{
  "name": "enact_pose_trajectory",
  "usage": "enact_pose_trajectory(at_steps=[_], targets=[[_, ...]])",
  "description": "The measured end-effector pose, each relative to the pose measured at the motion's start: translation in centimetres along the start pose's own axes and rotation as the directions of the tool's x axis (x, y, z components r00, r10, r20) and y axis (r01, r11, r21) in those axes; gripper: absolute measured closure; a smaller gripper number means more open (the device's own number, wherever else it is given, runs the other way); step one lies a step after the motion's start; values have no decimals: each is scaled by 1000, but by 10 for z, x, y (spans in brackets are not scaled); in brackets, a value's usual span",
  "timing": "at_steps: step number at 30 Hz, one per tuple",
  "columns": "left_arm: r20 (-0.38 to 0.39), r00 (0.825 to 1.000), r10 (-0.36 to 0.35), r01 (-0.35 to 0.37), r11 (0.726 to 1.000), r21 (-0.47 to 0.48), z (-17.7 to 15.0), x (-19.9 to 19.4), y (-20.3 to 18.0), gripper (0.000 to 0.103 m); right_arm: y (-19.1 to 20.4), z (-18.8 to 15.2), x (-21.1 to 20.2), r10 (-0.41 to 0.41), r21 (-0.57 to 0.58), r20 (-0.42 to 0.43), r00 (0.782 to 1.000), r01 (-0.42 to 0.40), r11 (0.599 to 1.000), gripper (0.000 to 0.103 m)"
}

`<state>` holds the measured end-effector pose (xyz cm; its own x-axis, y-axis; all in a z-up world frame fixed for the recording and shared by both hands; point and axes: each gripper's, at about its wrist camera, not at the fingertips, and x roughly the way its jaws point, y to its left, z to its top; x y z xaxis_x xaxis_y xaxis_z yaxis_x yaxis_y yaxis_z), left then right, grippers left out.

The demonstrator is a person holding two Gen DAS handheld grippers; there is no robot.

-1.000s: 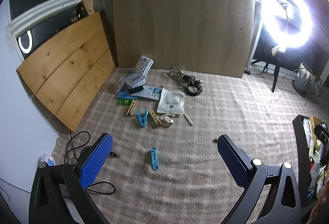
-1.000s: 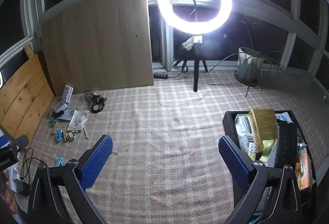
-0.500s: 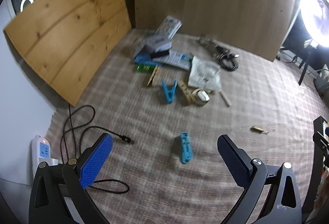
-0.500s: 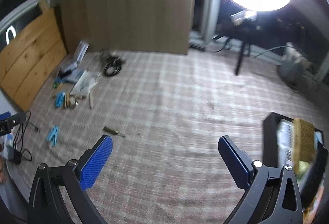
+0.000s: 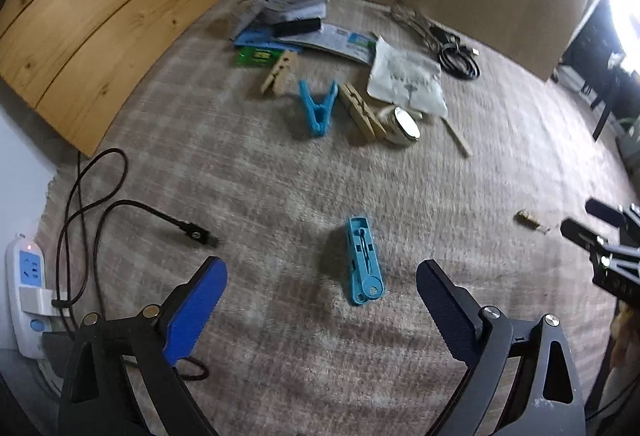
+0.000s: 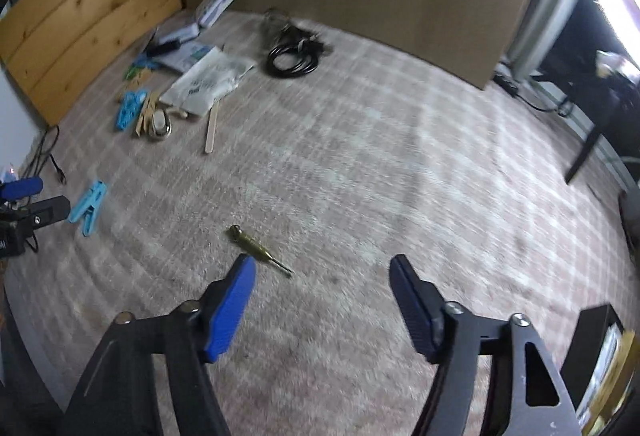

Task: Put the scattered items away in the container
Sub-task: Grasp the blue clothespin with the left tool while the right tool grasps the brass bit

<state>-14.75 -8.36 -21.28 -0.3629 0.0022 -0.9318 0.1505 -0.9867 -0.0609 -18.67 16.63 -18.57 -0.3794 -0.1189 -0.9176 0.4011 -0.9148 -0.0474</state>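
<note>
left gripper (image 5: 322, 276) hangs over the flat blue plastic clip (image 5: 363, 260) on the checked rug (image 5: 280, 175), jaws wide and narrowing with the clip not yet between them, evidently lining up a pickup; right gripper (image 6: 322, 272), jaws closing on nothing, aims beside the small brass-coloured screwdriver (image 6: 256, 246), black container (image 6: 588, 340) near

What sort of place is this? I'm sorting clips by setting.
Probably a room at home, floor level, rigged for recording: a checked rug strewn with clothespegs, such as a blue peg, wooden boards propped as a backdrop, and a power strip at the rug's edge.
</note>
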Motion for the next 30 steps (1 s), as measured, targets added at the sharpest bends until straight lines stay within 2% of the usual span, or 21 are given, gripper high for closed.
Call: enact_pose_trajectory(at_steps=[3,7,8,12,14,15,17,22,27,29,30], targets=[[-38,999,-7,7,1000,20,-2,13,-7,14,5,5,12,16,-28,-24,1000,-16,999,44],[-69,998,-13,13,1000,6,-2,27,-11,31,12,10,24,14,-67,-38,999,-16,998,51],[-75,997,-12,12,1000,3,-2,29,-11,32,12,10,25,18,-69,-41,999,-21,997,51],[-60,998,-1,2,1000,5,-2,29,-14,37,17,15,32,22,-90,-49,999,-26,996,57],[-54,998,15,-15,1000,6,-2,29,-14,50,17,18,32,26,-90,-52,998,-31,995,61],[-53,998,19,-18,1000,5,-2,28,-14,52,17,19,33,29,-90,-56,998,-34,995,65],[-52,999,16,-15,1000,2,-3,28,-14,54,20,18,32,54,-94,-68,996,-61,994,69],[-44,999,23,-23,1000,0,-5,28,-14,60,26,9,36,111,-144,-107,988,-126,981,69],[-37,999,24,-24,1000,7,-8,26,-18,69,27,9,35,106,-156,-104,989,-122,980,69],[-36,999,24,-24,1000,6,-11,24,-17,79,27,10,35,114,-163,-104,988,-130,978,76],[-37,999,21,-20,1000,6,-12,24,-17,81,26,11,35,116,-161,-104,988,-132,978,87]])
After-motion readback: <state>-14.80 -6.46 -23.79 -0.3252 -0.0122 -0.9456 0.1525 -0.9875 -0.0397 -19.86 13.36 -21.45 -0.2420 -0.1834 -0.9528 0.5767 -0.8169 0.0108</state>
